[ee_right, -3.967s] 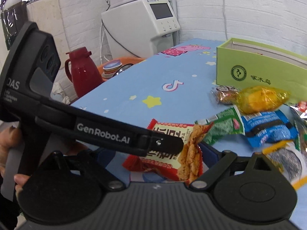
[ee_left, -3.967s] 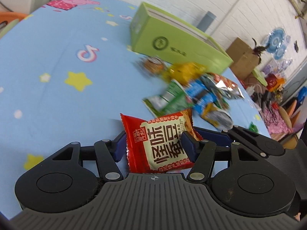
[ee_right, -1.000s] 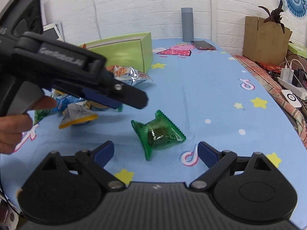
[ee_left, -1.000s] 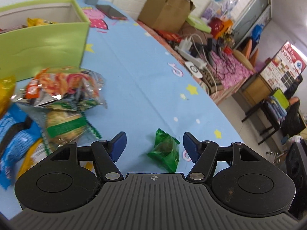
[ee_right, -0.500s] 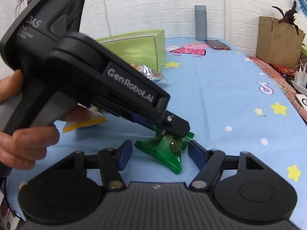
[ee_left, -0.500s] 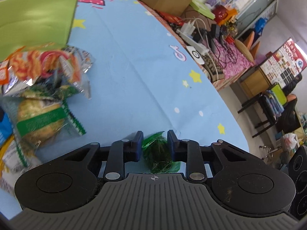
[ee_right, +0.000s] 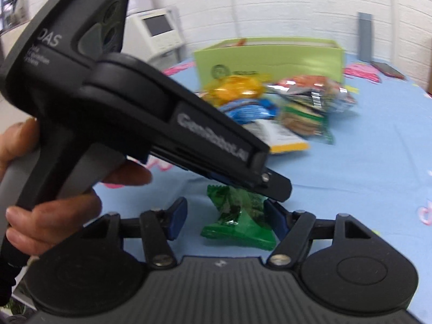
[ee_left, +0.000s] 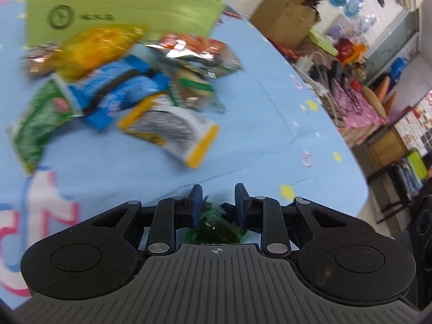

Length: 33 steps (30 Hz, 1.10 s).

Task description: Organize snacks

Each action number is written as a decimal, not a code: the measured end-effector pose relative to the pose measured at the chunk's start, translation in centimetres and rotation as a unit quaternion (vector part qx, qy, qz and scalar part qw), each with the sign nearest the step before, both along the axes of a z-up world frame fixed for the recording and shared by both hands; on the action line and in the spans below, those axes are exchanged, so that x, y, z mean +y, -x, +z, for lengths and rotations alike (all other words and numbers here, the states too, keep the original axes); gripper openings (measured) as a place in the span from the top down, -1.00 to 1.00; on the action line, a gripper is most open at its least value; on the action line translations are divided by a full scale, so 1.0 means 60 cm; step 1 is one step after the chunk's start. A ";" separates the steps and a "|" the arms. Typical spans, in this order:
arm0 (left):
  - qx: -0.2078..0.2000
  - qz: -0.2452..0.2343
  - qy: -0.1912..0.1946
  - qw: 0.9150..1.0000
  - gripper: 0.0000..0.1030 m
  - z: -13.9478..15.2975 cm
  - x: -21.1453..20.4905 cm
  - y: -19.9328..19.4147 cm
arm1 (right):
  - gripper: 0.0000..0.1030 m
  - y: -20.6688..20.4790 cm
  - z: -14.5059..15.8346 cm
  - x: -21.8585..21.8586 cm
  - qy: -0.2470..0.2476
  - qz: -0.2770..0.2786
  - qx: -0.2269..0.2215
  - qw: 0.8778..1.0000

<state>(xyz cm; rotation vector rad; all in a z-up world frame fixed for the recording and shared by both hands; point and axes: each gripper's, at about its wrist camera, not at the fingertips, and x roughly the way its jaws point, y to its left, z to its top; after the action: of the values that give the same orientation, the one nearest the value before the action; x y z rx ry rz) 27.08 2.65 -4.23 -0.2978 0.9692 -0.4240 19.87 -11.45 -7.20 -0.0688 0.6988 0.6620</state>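
Note:
My left gripper is shut on a small green wrapped snack and holds it above the blue tablecloth. In the right wrist view the same green snack hangs from the left gripper between my right gripper's fingers. My right gripper is open around it without touching. A pile of snack packets lies ahead, in front of the open light green box. The box and the pile also show in the right wrist view.
The table edge curves away on the right, with chairs, a cardboard box and clutter beyond. A white machine stands at the far left. A grey cylinder and a phone sit at the table's far end.
My left gripper has lifted the green snack off the table and swung left toward the pile and the green box. My right gripper has stayed open around the snack.

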 end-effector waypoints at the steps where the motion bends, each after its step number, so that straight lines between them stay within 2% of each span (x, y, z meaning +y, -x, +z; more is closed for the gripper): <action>1: -0.004 0.010 -0.004 1.000 0.89 0.002 0.016 0.002 | -0.41 0.000 0.001 0.016 -0.003 0.012 -0.001 1.000; 6: -0.029 0.045 -0.007 0.999 0.83 0.016 0.080 -0.006 | -0.47 -0.020 0.008 0.071 -0.011 0.032 -0.012 0.999; 8: -0.045 0.057 -0.011 0.997 0.46 0.027 0.100 -0.001 | -0.60 -0.018 0.022 0.070 -0.008 0.022 -0.028 0.999; 9: -0.057 0.061 -0.008 0.997 0.19 0.031 0.109 0.005 | -0.67 -0.013 0.027 0.064 -0.007 0.016 -0.034 0.999; 10: -0.064 0.063 -0.004 0.996 0.07 0.035 0.116 0.011 | -0.78 -0.007 0.031 0.057 -0.008 0.010 -0.037 0.999; 12: -0.064 0.062 0.005 0.996 0.07 0.032 0.122 0.020 | -0.81 0.002 0.033 0.042 -0.007 -0.010 -0.036 0.999; 16: -0.045 0.057 0.015 0.997 -0.01 0.014 0.123 0.037 | -0.81 -0.005 0.024 0.023 -0.030 -0.025 -0.006 0.999; 18: -0.037 0.054 0.026 0.997 -0.08 0.006 0.120 0.047 | -0.81 -0.006 0.018 0.032 -0.018 -0.018 -0.001 1.000; 21: -0.038 0.050 0.034 0.997 -0.09 0.001 0.116 0.056 | -0.81 -0.010 0.013 0.042 -0.001 -0.011 0.004 1.000; 27: -0.027 0.041 0.034 0.998 0.08 -0.006 0.103 0.051 | -0.80 0.010 0.001 0.040 0.013 -0.002 -0.005 1.000; 30: -0.027 0.039 0.040 0.998 0.16 -0.004 0.099 0.042 | -0.61 0.025 0.005 0.042 0.023 -0.001 -0.020 1.000; 32: -0.024 0.038 0.043 0.998 0.21 -0.002 0.096 0.034 | -0.28 0.030 0.009 0.042 0.020 -0.001 -0.022 1.000; 33: -0.020 0.040 0.041 0.998 0.26 -0.003 0.094 0.030 | -0.23 0.032 0.010 0.042 0.019 0.000 -0.022 1.000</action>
<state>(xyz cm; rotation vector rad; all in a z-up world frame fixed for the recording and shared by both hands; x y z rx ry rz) 25.25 8.30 -4.39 -0.3995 0.8987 -0.3954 17.96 -8.94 -6.60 -0.1185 0.6698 0.6456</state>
